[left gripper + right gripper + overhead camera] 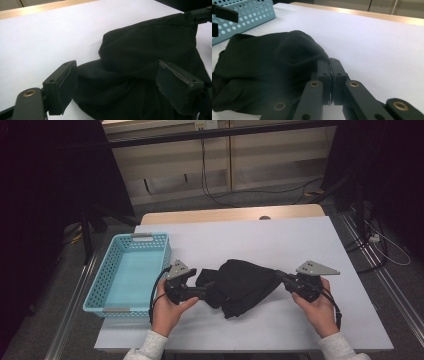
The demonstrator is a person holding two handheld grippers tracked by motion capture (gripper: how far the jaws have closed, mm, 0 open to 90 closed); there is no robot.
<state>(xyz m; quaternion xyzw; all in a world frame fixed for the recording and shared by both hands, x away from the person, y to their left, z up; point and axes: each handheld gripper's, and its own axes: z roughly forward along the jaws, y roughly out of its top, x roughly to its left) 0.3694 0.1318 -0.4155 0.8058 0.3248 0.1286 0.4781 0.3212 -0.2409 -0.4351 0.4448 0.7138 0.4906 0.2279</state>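
A crumpled black cloth (pixel 242 284) lies on the white table top (pixel 260 240), near the front middle. My left gripper (pixel 209 290) meets it from the left. In the left gripper view that gripper (pixel 117 87) stands open, its pads (pixel 62 86) wide apart with a fold of the cloth (pixel 140 55) between them. My right gripper (pixel 280 276) is at the cloth's right corner. In the right gripper view it (pixel 329 68) is shut on the edge of the cloth (pixel 262 62), which hangs taut from it.
A teal perforated basket (pixel 100 275) with nothing in it stands at the table's left edge, close to my left hand; its wall (pixel 249 12) also appears in the right gripper view. Bare white surface stretches behind and right of the cloth. Cables run over the floor beyond the table.
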